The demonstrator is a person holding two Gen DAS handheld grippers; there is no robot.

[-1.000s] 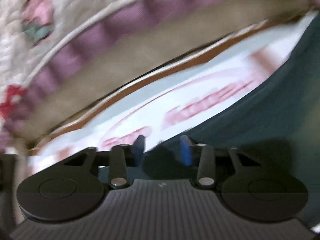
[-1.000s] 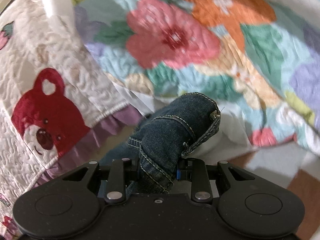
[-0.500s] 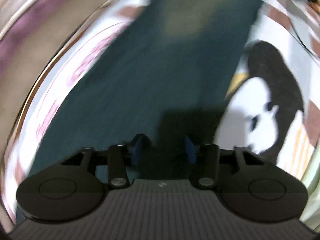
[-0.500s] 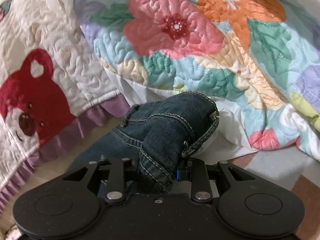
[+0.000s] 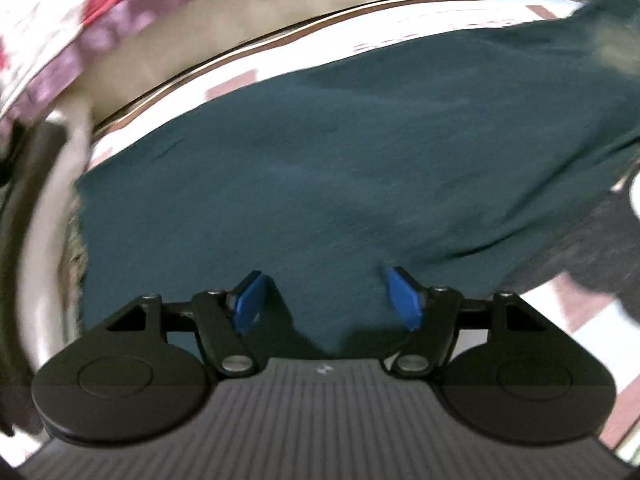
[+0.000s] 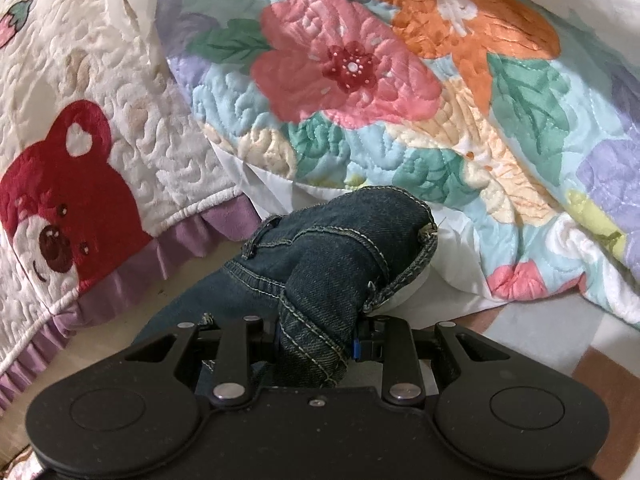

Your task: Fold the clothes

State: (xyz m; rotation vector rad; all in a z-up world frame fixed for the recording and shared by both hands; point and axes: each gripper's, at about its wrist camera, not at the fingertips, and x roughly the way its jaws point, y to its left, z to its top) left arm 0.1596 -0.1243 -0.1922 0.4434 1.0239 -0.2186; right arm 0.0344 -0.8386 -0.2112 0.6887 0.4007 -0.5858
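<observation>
Your left hand-held gripper (image 5: 326, 296) stands wide above the dark teal cloth (image 5: 340, 160), its blue pads (image 5: 250, 300) spread well apart with nothing pinched between them; the jaws have just been opening. The cloth lies spread flat under the gripper and runs off toward the upper right of the left wrist view. The picture is blurred, so the weave and seams there cannot be read. Beneath the cloth a printed floor mat (image 5: 240, 80) shows white with reddish marks, and a purple-frilled quilt edge (image 5: 100, 36) crosses the top left corner.

Your right hand-held gripper (image 6: 316, 340) is closed narrowly on a bunched fold of the blue jeans (image 6: 340, 256). The denim rises from between the jaws as a rounded hump, pale stitched hem lines curving over it, and the rest of the garment trails down to the left. Behind the jeans hangs a floral quilt (image 6: 360, 80) with a pink flower and an orange one. To its left hangs a cream quilt with a red bear (image 6: 60, 200) and a purple frill along its lower edge.
</observation>
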